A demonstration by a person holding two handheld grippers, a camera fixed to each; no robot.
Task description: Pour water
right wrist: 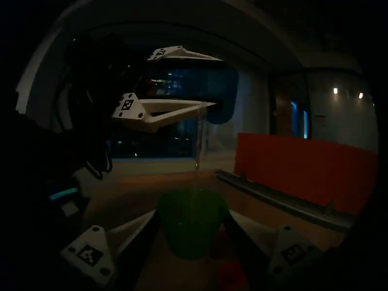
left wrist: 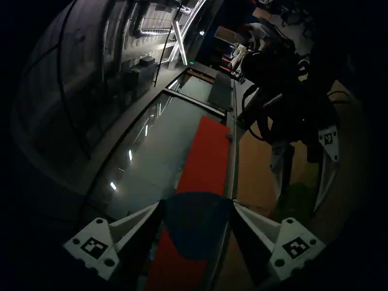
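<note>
**Blue cup tipped above green cup, water running**

Left gripper (left wrist: 196, 203) is clamped on a dark blue plastic cup (left wrist: 196, 230), tilted. A thin water stream (right wrist: 198, 145) falls into a translucent green plastic cup (right wrist: 191, 233). Both fingers of the right gripper (right wrist: 190, 212) grip the green cup over the brown wooden worktop (right wrist: 140, 186), inboard of its railed edge.

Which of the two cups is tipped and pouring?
The blue cup, held on its side up high, water streaming from it; the green cup stands upright below, catching it.

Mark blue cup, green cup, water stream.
blue cup (right wrist: 216, 85), right gripper view, side wall.
green cup (right wrist: 190, 228), right gripper view, front wall.
water stream (right wrist: 198, 145), right gripper view, middle of the fall.
</note>
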